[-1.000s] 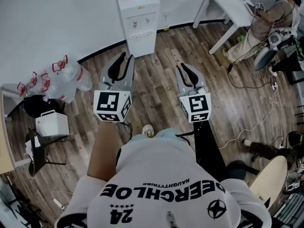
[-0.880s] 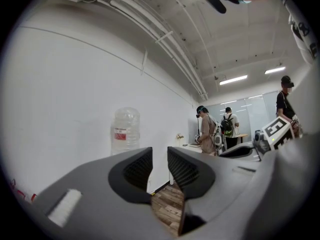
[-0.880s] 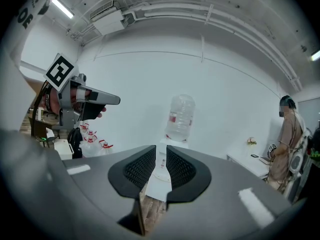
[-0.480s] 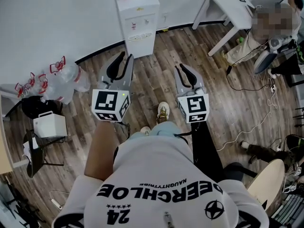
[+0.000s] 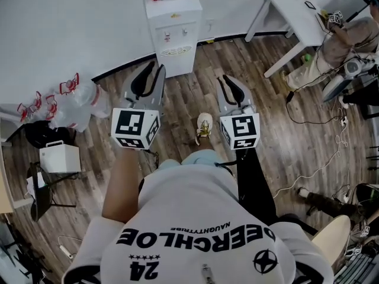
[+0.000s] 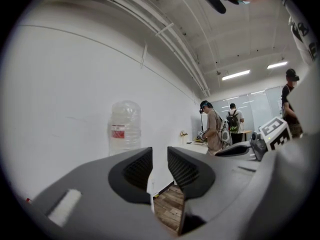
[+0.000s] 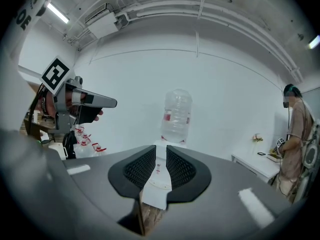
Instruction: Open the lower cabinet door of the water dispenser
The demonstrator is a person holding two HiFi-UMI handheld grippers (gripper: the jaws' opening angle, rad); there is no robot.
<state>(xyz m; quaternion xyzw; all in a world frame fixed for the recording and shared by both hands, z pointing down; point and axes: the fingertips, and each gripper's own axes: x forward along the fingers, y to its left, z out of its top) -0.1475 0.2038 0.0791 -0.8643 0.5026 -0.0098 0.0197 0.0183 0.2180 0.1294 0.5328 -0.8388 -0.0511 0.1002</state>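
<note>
The white water dispenser (image 5: 173,31) stands against the wall at the top of the head view, with a clear bottle (image 7: 177,116) on top. Its lower cabinet door (image 5: 176,63) looks closed. Both grippers are held out level towards it and stay short of it. My left gripper (image 5: 153,71) points a little left of the dispenser's front, and in the left gripper view (image 6: 160,156) its jaws stand apart with nothing between them. My right gripper (image 5: 227,81) is off to the dispenser's right; its jaws (image 7: 161,156) show a narrow empty gap that frames the dispenser's front (image 7: 159,179).
Several empty water jugs with red handles (image 5: 77,99) lie by the wall at the left, with a white box (image 5: 59,157) near them. A white table (image 5: 296,10) and a person (image 5: 337,46) are at the right. Cables (image 5: 314,170) trail over the wooden floor.
The person has stepped forward, one shoe now ahead between the grippers. Both grippers have moved closer to the dispenser. Their jaws keep the same gaps.
</note>
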